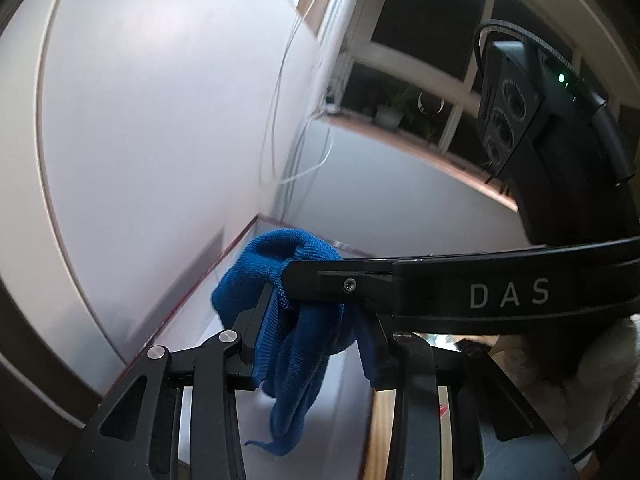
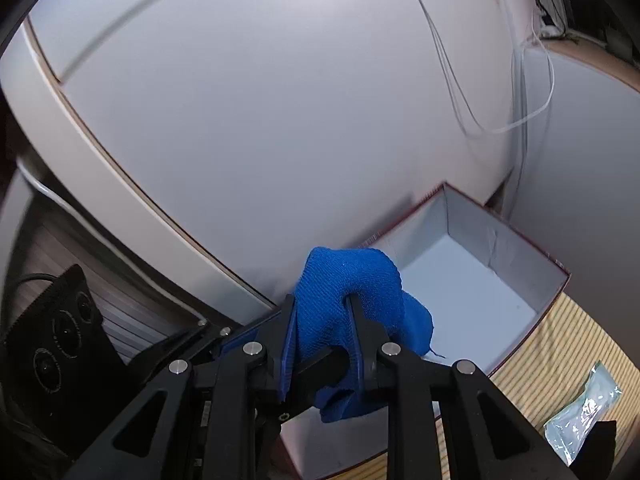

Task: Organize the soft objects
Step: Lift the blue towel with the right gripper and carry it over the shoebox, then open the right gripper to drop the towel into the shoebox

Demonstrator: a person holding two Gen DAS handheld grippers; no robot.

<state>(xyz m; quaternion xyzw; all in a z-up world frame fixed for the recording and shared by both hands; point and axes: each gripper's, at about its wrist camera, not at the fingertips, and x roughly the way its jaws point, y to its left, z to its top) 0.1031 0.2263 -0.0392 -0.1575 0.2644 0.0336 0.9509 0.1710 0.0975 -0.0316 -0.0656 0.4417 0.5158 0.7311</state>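
Both our grippers, left [image 1: 316, 320] and right [image 2: 322, 336], pinch one blue cloth [image 2: 352, 304] just before the box [image 2: 472, 280]. If one lets go early, it may flop outside.

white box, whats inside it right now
In the right wrist view the white box shows a bare white floor and walls. Its near corner is covered by the blue cloth, held above it by both grippers, so anything there cannot be seen.

Matte black linkage arms with round silver pivot pins carry the left gripper [image 1: 316, 320]; the right gripper [image 2: 320, 344], equally black, bears white "DAS" lettering and ribbed blue finger pads
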